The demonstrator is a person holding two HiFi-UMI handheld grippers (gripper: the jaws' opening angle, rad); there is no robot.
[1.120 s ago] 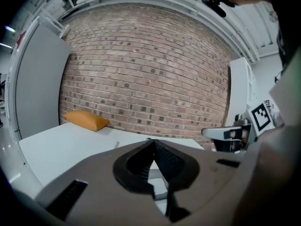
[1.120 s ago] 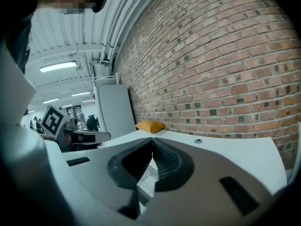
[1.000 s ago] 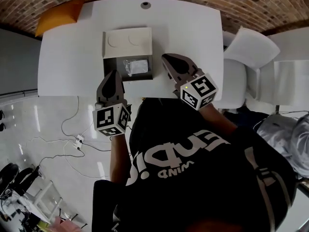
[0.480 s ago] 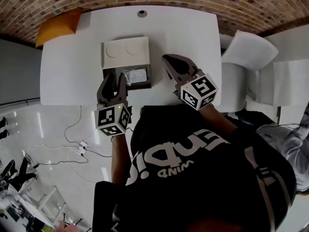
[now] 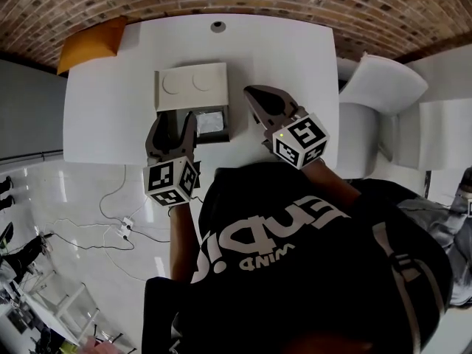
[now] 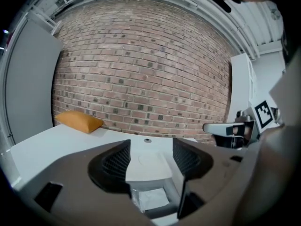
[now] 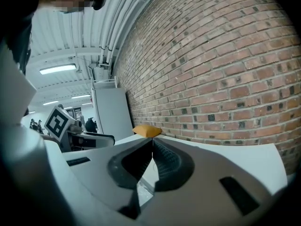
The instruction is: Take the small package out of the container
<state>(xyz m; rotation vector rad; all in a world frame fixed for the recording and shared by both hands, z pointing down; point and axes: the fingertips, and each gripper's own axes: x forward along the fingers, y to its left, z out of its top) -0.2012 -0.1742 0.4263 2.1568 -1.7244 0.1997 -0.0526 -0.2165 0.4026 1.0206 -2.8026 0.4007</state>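
A small box with dark walls stands on the white table, its pale lid folded back. The small clear-wrapped package lies inside it, and the left gripper view has that package low between the jaws. My left gripper hovers over the box's near left part. Its jaws have just been opening and stand open with nothing pressed between them. My right gripper is shut and empty just right of the box, with its pads meeting.
An orange cushion lies at the table's far left corner. A round cable hole sits near the far edge. White chairs stand to the right. A brick wall rises behind the table.
The left gripper's jaws went from shut to open, and it moved forward over the box's near left part. The right gripper stayed shut beside the box.
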